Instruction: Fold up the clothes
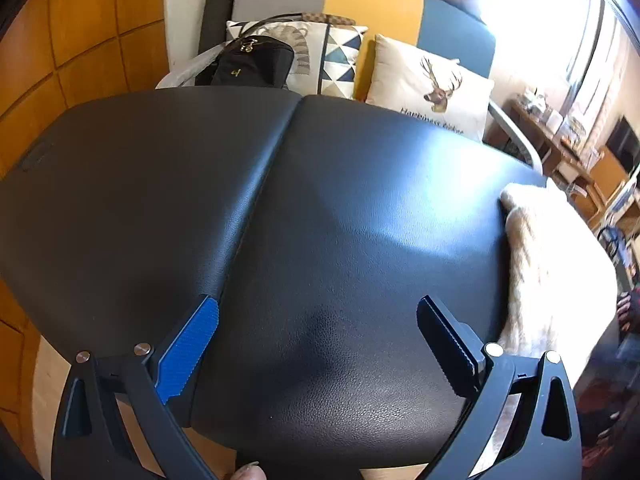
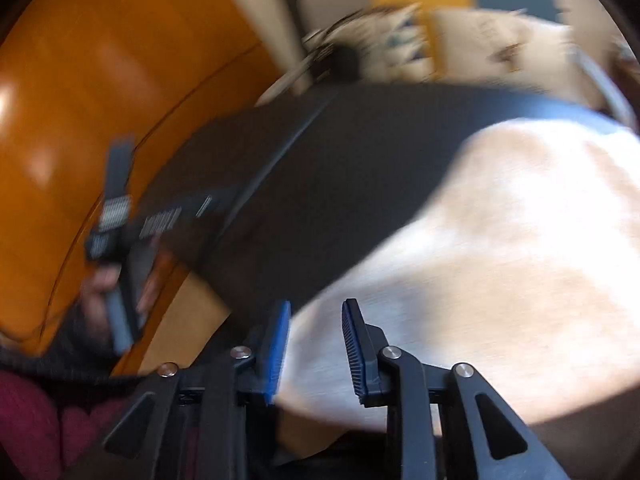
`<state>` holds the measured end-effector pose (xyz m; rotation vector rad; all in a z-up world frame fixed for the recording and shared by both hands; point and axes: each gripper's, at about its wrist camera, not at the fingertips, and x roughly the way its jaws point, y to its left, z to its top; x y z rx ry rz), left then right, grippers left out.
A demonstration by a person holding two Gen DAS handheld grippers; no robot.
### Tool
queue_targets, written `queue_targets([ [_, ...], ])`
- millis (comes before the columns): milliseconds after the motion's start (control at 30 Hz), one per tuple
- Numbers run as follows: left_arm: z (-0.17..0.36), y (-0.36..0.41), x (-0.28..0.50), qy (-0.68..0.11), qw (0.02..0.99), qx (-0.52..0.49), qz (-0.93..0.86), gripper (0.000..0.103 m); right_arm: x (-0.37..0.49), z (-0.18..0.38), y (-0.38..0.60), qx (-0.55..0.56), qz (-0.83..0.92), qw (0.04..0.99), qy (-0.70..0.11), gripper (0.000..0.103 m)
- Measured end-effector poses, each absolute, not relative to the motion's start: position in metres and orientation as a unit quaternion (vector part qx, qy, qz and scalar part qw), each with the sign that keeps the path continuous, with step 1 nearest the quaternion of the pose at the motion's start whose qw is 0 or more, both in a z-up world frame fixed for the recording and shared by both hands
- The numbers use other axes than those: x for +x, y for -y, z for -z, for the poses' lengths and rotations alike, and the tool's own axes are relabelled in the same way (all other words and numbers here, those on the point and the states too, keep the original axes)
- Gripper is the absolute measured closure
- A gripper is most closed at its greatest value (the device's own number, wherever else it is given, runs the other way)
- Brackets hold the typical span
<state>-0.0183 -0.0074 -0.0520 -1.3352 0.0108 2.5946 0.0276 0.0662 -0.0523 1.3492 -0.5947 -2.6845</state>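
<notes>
I see one garment, a cream fuzzy knit (image 1: 548, 264), lying bunched at the right edge of the black padded surface (image 1: 320, 200), partly draped over that edge.

Place: you're in a home living room.
Seating: ahead of your left tongs, beyond the black padded table (image 1: 320, 208), stands a grey, yellow and blue sofa (image 1: 372, 4).
Cushions: a deer-print pillow (image 1: 432, 88) and a triangle-pattern pillow (image 1: 340, 60) lean on it.
Belongings: a black handbag (image 1: 250, 64) sits there too.
Walls: orange wood panelling (image 1: 80, 40) to your left.
Far right: cluttered shelves (image 1: 560, 136) under a bright window (image 1: 532, 12).
</notes>
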Motion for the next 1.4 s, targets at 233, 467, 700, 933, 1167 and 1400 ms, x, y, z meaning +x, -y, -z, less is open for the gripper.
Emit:
queue_targets([
  [233,0.075,-0.011,-0.008,-0.025,0.137,-0.478,-0.867,0.002,-0.009,0.065,-0.239,0.495,0.848,-0.165,0.087,0.071],
  [467,0.085,-0.015,-0.016,-0.042,0.124,-0.486,-0.864,0.002,0.004,0.104,-0.352,0.582,0.784,-0.165,0.140,0.059],
  [700,0.086,-0.018,-0.039,-0.001,0.116,-0.514,-0.850,0.002,0.025,0.154,-0.367,0.629,0.747,-0.121,0.179,0.060],
  [933,0.074,-0.035,-0.033,-0.035,0.127,-0.493,-0.860,0.002,0.048,0.121,-0.329,0.578,0.784,-0.160,0.160,0.093],
  [1167,0.056,-0.026,-0.037,-0.012,0.135,-0.469,-0.873,0.002,0.061,0.036,-0.216,0.440,0.871,-0.063,0.208,0.094],
  [1400,0.025,0.022,-0.049,0.035,0.092,-0.443,-0.891,0.002,-0.002,0.065,0.027,0.432,0.874,0.157,0.155,0.080],
])
